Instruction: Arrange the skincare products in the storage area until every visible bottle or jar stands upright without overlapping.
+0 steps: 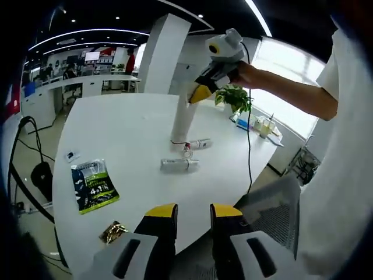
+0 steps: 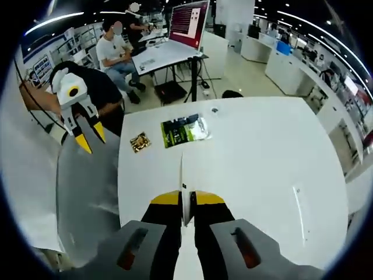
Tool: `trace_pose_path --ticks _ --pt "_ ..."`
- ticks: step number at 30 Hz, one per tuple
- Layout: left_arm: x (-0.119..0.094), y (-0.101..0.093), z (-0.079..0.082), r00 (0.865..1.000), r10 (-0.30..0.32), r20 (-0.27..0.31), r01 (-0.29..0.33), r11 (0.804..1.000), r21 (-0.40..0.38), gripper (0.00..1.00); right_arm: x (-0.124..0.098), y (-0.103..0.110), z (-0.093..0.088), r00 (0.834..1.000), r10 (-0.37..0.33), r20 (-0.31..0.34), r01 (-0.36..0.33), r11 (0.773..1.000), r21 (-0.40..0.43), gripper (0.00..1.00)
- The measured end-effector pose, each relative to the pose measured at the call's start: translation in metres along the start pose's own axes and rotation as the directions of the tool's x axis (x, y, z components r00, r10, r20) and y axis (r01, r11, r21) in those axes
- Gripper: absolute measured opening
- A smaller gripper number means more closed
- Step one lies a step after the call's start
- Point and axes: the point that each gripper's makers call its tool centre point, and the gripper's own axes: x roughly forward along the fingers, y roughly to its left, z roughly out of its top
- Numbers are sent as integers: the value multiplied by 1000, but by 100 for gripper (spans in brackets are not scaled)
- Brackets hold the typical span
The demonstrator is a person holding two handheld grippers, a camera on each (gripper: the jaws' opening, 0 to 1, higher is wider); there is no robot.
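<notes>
A tall white tube (image 1: 183, 119) stands upright on the round white table (image 1: 122, 125), and my right gripper (image 1: 198, 94) is shut on its top end. In the right gripper view that tube (image 2: 182, 175) appears as a thin white edge pinched between the right gripper's (image 2: 183, 201) yellow tips. Two small white tubes lie flat beside its base, one (image 1: 200, 143) behind and one (image 1: 179, 165) nearer. My left gripper (image 1: 193, 213) hangs open off the table's near edge with nothing between its jaws; it also appears as the left gripper (image 2: 92, 137) at the left of the right gripper view.
A green sachet (image 1: 93, 185) (image 2: 183, 129) and a small gold packet (image 1: 113, 231) (image 2: 140, 142) lie near the table's edge. A potted plant (image 1: 235, 98) and some jars stand at the far side. A person's arm (image 1: 291, 87) holds the right gripper. Office desks and seated people fill the background.
</notes>
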Motion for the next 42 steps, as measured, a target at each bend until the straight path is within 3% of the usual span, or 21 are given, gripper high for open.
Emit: trace_pose_path --ticks 6,13,21,30,42 --pt "-5 6 3 998 51 33 -50 998 -37 23 4 -16 -4 1000 -12 -3 12 1000 21 4" --pt "-1 1 -4 999 46 16 -46 999 -20 23 13 -34 -1 1000 -20 17 19 1000 22 4" --pt "4 -12 -8 999 -16 38 18 999 -44 24 28 -64 2 998 -25 55 24 999 33 4" --pt "-7 -16 -16 999 19 43 -17 998 -59 24 50 -85 5 996 0 84 -5 998 65 4" --pt "-10 -36 -3 999 13 40 -13 1000 -15 24 72 -105 4 998 11 55 -13 999 37 4"
